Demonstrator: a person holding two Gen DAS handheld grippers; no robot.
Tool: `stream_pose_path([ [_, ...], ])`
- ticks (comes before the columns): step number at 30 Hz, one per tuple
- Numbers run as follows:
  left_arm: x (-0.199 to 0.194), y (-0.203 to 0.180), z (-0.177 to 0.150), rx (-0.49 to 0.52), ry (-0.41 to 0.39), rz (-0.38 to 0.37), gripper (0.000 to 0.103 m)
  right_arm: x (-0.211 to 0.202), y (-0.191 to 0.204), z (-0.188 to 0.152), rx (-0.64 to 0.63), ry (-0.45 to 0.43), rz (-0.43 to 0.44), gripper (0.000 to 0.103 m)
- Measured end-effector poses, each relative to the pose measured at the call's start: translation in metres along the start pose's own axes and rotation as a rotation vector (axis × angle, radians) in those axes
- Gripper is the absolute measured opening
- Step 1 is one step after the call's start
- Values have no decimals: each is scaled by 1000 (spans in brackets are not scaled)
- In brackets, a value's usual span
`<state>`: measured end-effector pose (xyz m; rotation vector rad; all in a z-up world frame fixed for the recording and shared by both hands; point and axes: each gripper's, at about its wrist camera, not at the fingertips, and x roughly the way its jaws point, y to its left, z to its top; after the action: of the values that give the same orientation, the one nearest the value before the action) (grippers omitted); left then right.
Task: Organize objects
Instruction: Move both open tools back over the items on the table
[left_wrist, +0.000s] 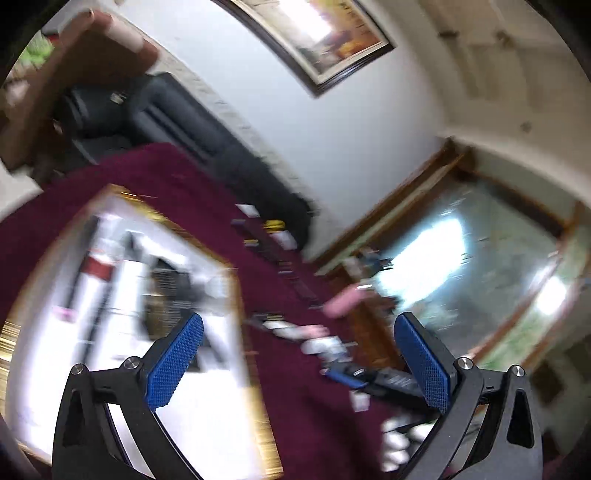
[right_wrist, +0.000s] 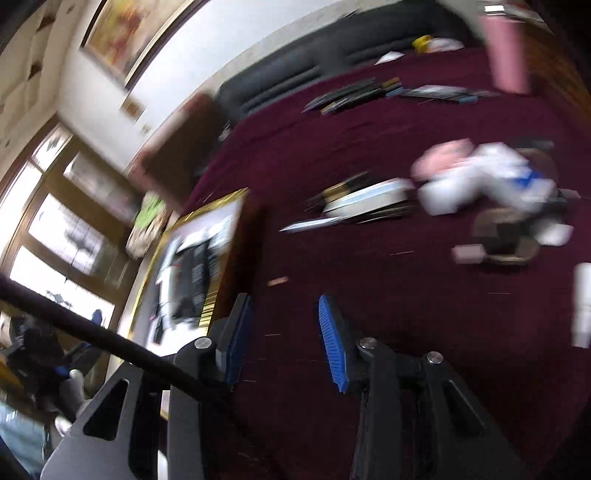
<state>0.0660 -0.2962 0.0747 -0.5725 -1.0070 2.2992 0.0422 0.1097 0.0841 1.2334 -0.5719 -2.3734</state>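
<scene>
**Both tongs empty above the maroon surface**

The left tongs (left_wrist: 299, 365) are tilted and held above the maroon cloth (left_wrist: 159, 173), with the blue pads (left_wrist: 176, 363) spread wide and nothing between them. The right tongs (right_wrist: 286, 339) also hang over the cloth, with a narrower gap between the pads, and they hold nothing. A black cable (right_wrist: 96, 332) crosses in front of the right tongs.

The things to organize lie spread on the cloth: a gold-framed picture (left_wrist: 122, 295) just beside the left tongs, a row of dark flat items (right_wrist: 354, 94) at the far side, a flat stack (right_wrist: 369, 201) in the middle, and a pink and white bundle (right_wrist: 476, 177) next to it. Both views are strongly blurred, so I cannot tell what the small items are. No writing can be read. A framed painting (left_wrist: 321, 33) hangs on the wall.
</scene>
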Motion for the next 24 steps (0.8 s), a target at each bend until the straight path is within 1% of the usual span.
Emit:
stream_pose_path([
  [2, 14, -15, -8, 16, 15, -57, 101, -29, -28, 3, 39, -55, -43, 38],
  [3, 23, -23, -14, 30, 29, -87, 101, -42, -42, 5, 58, -81, -70, 43],
  [4, 31, -30, -20, 43, 47, -113, 101, -57, -60, 6, 77, -114, -118, 44],
  [5, 41, -37, -27, 52, 75, -133, 101, -65, -71, 9, 86, -130, -154, 44],
  [7, 67, -48, -41, 65, 182, -157, 101, -78, -96, 11, 101, -146, -243, 44],
  [8, 80, -54, -49, 81, 238, -147, 101, -83, -107, 13, 113, -147, -269, 44],
  [9, 92, -60, -57, 114, 288, -104, 101, -85, -117, 13, 129, -145, -289, 44],
  [10, 105, -65, -63, 158, 327, -36, 101, -88, -124, 12, 135, -138, -302, 44],
  [11, 114, -70, -69, 201, 354, 18, 101, -86, -129, 11, 134, -126, -324, 44],
  [13, 127, -78, -80, 281, 377, 97, 101, -81, -134, 9, 118, -116, -375, 44],
  [17, 136, -90, -88, 354, 396, 160, 101, -66, -136, 5, 81, -105, -435, 44],
  [19, 136, -92, -90, 386, 395, 194, 101, -59, -138, 4, 77, -101, -437, 44],
  [24, 144, -91, -99, 395, 403, 226, 101, -50, -148, 2, 96, -84, -417, 44],
])
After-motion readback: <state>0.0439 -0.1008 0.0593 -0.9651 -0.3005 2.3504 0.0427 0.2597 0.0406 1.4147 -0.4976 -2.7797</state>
